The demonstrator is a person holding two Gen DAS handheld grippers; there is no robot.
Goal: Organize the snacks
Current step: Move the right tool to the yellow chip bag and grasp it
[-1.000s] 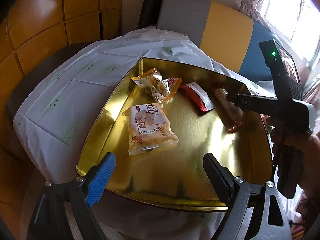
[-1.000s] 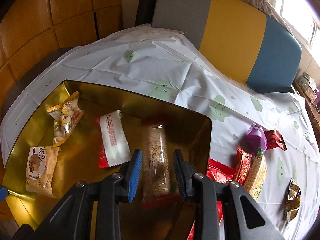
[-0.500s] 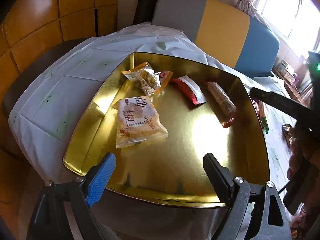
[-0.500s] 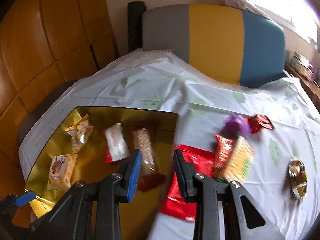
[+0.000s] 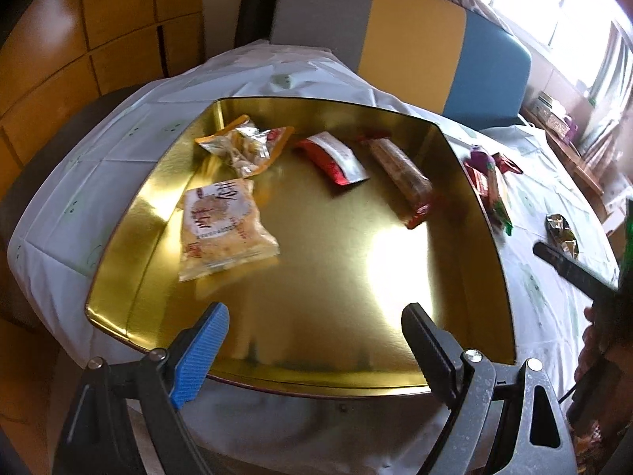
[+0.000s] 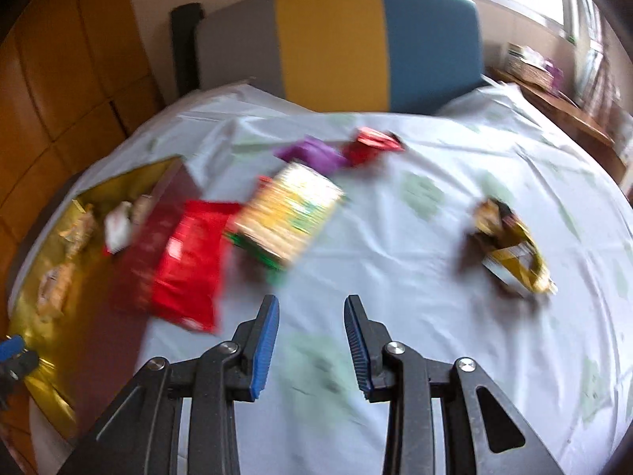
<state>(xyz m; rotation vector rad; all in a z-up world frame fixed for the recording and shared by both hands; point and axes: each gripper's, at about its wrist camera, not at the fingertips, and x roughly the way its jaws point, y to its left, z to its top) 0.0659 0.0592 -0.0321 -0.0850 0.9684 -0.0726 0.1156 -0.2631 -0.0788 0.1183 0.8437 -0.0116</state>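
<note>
Right hand-held gripper [image 6: 310,342] nearly clenched, empty — red packet [image 6: 186,261] blurred, perhaps overlapping tray [image 6: 43,328].

Right wrist view smeared by motion: print on red packet [image 6: 186,265] and yellow biscuit pack [image 6: 289,213] unreadable. Gold tray [image 6: 35,308] cut off by left edge. Right gripper [image 5: 554,255] mostly cut off, fingertips hidden.
</note>
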